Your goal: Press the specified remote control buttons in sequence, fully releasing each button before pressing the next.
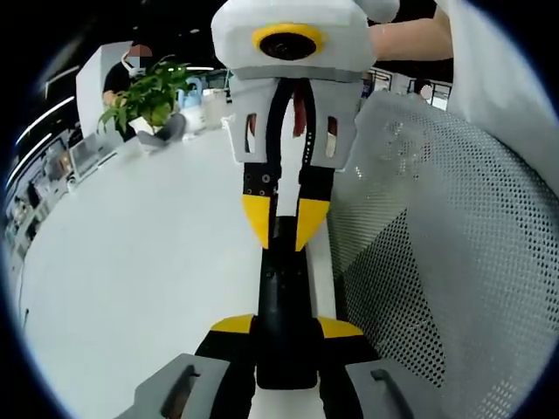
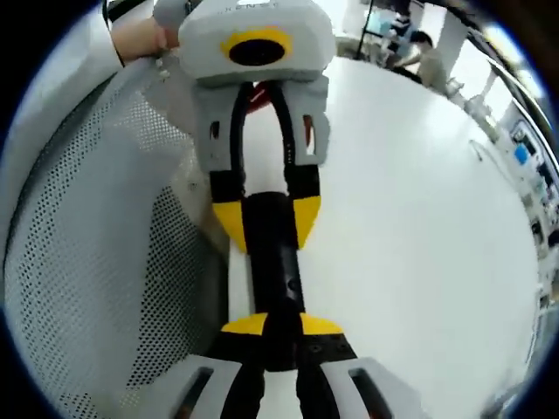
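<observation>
Remote control (image 1: pixel 285 327) clamped between both tools' yellow-tipped jaws.

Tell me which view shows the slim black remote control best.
Left gripper view: the slim black remote control runs nearly full length, near end included. Right gripper view shows its middle stretch, near end buried between jaws.
</observation>
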Motion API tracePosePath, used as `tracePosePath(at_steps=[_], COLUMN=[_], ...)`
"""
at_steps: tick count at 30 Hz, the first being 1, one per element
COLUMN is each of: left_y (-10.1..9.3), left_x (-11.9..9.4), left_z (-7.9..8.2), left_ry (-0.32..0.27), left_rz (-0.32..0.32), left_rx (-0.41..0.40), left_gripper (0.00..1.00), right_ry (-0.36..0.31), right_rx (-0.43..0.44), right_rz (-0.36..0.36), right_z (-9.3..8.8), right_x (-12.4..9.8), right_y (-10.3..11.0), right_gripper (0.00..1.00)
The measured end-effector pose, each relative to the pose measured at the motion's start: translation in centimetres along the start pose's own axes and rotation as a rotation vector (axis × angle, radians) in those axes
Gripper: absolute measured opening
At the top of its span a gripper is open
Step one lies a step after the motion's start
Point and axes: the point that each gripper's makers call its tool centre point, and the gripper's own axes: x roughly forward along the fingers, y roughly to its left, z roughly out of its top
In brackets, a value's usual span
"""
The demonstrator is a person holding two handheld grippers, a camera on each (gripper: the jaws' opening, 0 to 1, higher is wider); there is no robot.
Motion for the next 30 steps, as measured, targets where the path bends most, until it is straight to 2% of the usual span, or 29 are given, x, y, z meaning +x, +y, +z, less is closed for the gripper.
tracePosePath(at_steps=[6, 16, 23, 30], left_y=[-0.02, -0.03, -0.02, -0.03], left_x=[-0.01, 0.01, 0.02, 0.07], left_z=[0.01, 0.0, 0.02, 0.03], left_ry=[-0.004, -0.001, 0.009, 0.018], left_rz=[-0.002, 0.001, 0.004, 0.012], left_rx=[0.002, 0.007, 0.004, 0.005], left_gripper=[0.25, 0.25, 0.25, 0.25], right_ry=[0.033, 0.074, 0.155, 0.238], right_rx=[-0.061, -0.113, -0.154, -0.178], right_rz=[0.0, 0.008, 0.005, 0.042], right_z=[0.22, 0.6, 0.59, 0.56], right_x=[0.2, 0.49, 0.66, 0.81], right_y=[0.17, 0.24, 0.27, 0.12], right_gripper=[0.09, 0.09, 0.09, 0.09])
